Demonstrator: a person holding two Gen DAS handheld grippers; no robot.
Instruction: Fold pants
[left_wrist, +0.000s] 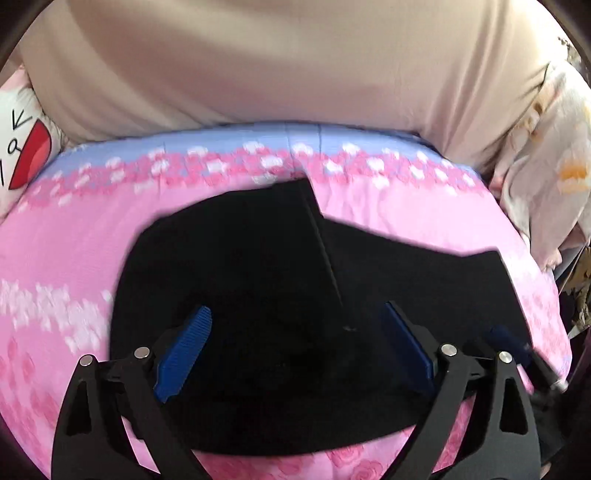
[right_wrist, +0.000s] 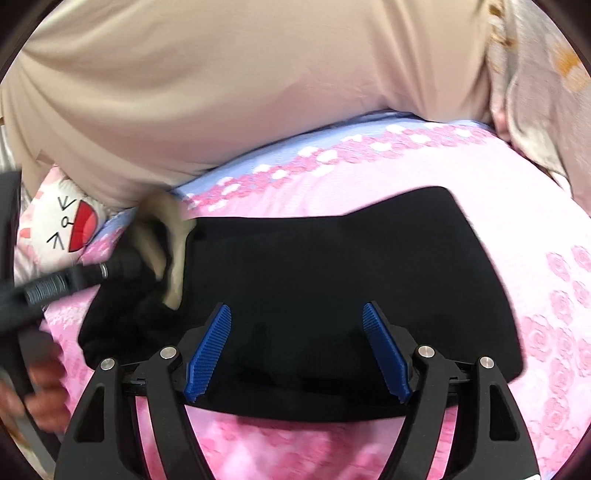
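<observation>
Left gripper (left_wrist: 295, 347): jaws spread wide, nothing clamped. Black pants (left_wrist: 258, 295) are laid flat on the pink floral bedspread (left_wrist: 74, 258), already folded into a compact stack, one fold edge seen across the top. Right gripper (right_wrist: 297, 350): jaws apart, empty, held over the pants' near edge. Fabric is judged soft, light and limp; corners or the doubled edge are best pinched.

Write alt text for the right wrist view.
Black pants lie folded on a pink floral bedspread, with the right gripper open above them, nothing between its blue fingers. Beige fabric fills the top, and a cartoon-face pillow sits at left.
</observation>
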